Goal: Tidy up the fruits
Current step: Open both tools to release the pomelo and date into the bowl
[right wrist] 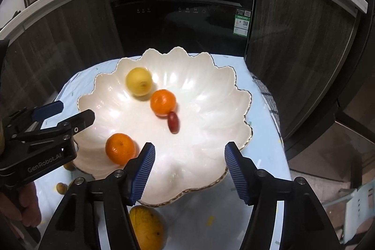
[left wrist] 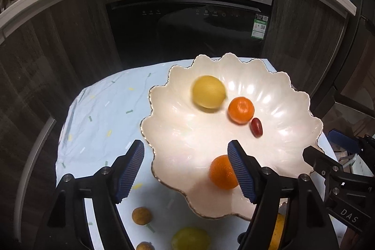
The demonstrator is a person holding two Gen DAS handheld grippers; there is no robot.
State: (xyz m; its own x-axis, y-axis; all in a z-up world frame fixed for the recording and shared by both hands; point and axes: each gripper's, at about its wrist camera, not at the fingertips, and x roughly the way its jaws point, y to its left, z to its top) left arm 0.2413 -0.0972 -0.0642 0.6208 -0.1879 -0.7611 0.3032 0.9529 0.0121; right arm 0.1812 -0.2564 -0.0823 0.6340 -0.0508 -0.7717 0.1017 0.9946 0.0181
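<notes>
A white scalloped bowl (left wrist: 281, 123) (right wrist: 211, 90) holds a blurred yellow lemon (left wrist: 208, 91) (right wrist: 139, 81), an orange mandarin (left wrist: 241, 110) (right wrist: 163, 102), a red grape tomato (left wrist: 256, 127) (right wrist: 173, 122) and a second mandarin (left wrist: 221, 172) (right wrist: 120, 148) near the front rim. My left gripper (left wrist: 186, 171) (right wrist: 63, 114) is open and empty above the bowl's front left rim. My right gripper (right wrist: 189, 173) (left wrist: 328, 144) is open and empty over the bowl's front edge. A mango (right wrist: 146, 226) lies on the cloth below the bowl.
A light blue cloth (left wrist: 100, 123) covers the small table. Small brown fruits (left wrist: 141, 216) (left wrist: 144, 246) and a yellow-green fruit (left wrist: 190, 239) lie on it in front of the bowl. A black dishwasher (left wrist: 187, 27) and dark cabinets stand behind.
</notes>
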